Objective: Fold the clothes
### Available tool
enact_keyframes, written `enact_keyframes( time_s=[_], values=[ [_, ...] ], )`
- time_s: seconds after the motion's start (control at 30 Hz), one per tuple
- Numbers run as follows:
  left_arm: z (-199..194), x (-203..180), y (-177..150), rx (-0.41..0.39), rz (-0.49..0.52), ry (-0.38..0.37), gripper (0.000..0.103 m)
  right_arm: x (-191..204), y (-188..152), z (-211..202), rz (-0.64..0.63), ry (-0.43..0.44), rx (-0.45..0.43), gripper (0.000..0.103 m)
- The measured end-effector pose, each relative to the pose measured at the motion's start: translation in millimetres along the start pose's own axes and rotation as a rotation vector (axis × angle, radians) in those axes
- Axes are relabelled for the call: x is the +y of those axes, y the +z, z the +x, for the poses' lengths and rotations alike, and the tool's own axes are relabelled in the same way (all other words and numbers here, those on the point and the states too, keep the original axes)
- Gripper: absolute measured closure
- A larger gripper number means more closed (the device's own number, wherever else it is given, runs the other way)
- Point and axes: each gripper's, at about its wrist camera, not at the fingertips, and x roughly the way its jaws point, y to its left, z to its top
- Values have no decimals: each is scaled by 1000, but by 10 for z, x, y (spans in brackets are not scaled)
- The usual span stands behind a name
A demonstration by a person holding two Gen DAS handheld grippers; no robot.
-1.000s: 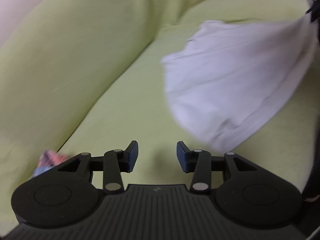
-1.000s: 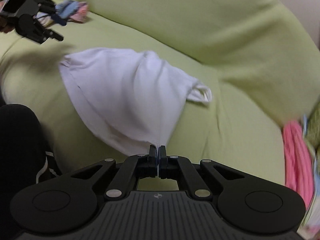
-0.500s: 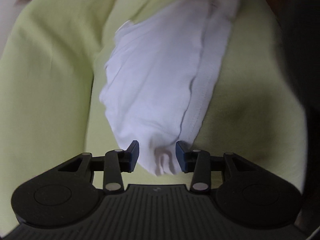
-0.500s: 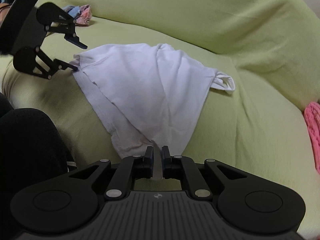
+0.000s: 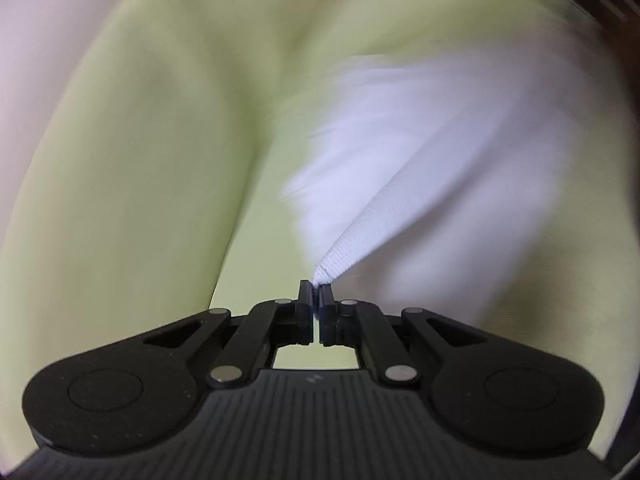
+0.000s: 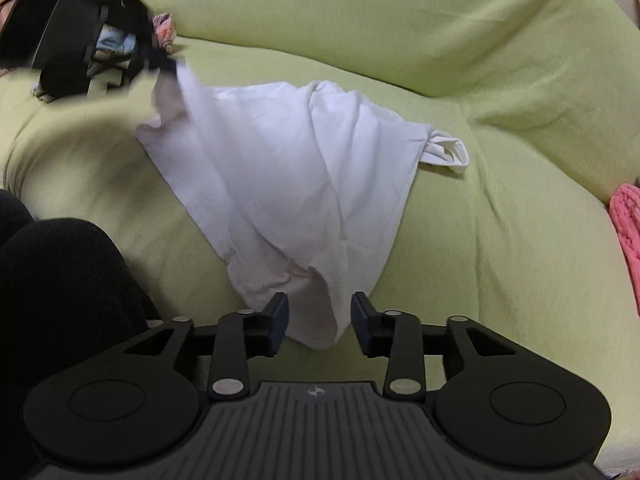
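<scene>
On a lime-green sofa [image 6: 500, 240], a white garment [image 6: 288, 184] lies crumpled across the seat cushion, one strap loop [image 6: 446, 154] trailing toward the backrest. At the far end, the left tongs [image 5: 315, 292] are clamped tight on a ribbed corner of the garment, which stretches away from the pads in a taut fold; the right wrist view shows that same corner lifted off the cushion at upper left. Nearer the camera, the right tongs [image 6: 319, 322] are opening, their blue-faced fingers [image 6: 279, 322] standing apart on either side of the garment's lower tip without pressing it. A pink cloth [image 6: 628, 224] rests at the sofa's right edge, and a person's dark-clad leg [image 6: 60, 300] fills the lower left.
</scene>
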Motion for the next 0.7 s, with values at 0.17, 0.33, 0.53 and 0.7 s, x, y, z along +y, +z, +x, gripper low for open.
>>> enact_keyframes(
  time_s=[0.17,0.33,0.53,0.7],
  values=[
    [132,606,-619,175,-294,52,103,123,23,42,-32,37,-22,63],
    [397,544,-1062,314,-311,92,103,312,31,80,-104,79,-41,63],
    [321,233,-914,169,-249,-18,95,360,45,149,-89,95,-12,62],
    [468,39,-806,137,-139,-62,86,400,48,154,-104,89,-7,59]
  ],
)
